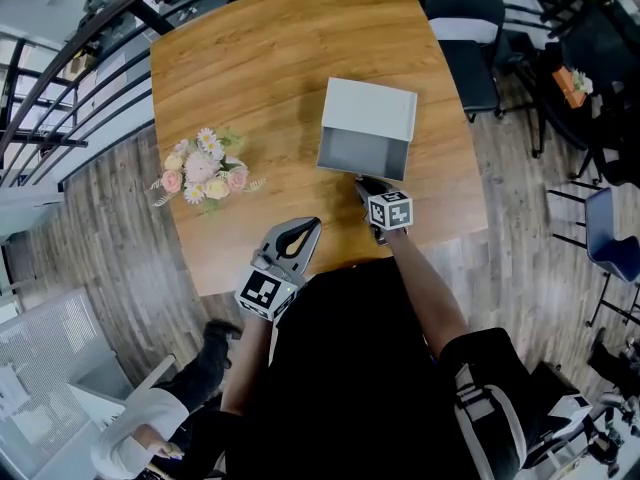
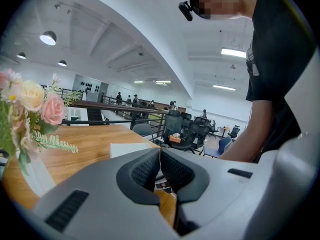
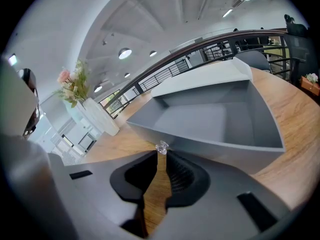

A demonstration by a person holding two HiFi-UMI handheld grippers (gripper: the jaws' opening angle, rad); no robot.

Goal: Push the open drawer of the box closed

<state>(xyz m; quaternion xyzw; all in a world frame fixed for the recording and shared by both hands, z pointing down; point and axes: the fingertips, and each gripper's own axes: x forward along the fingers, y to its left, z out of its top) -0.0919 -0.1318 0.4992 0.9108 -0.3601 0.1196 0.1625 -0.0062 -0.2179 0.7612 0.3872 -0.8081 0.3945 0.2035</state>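
Drawer (image 1: 362, 152) gapes open on the near side of the box (image 1: 372, 108), our right gripper (image 3: 161, 152) jaws pressed together at its clear knob (image 3: 161, 147), left gripper (image 2: 159, 151) likewise closed, back from the box, so we'd push straight, centred

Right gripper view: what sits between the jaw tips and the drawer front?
Only the drawer's small clear knob, right at the right gripper's closed tips; no other object shows there.

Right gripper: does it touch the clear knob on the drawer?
Cannot tell. In the right gripper view the knob sits at the tips of the right gripper; neither gap nor contact shows plainly.
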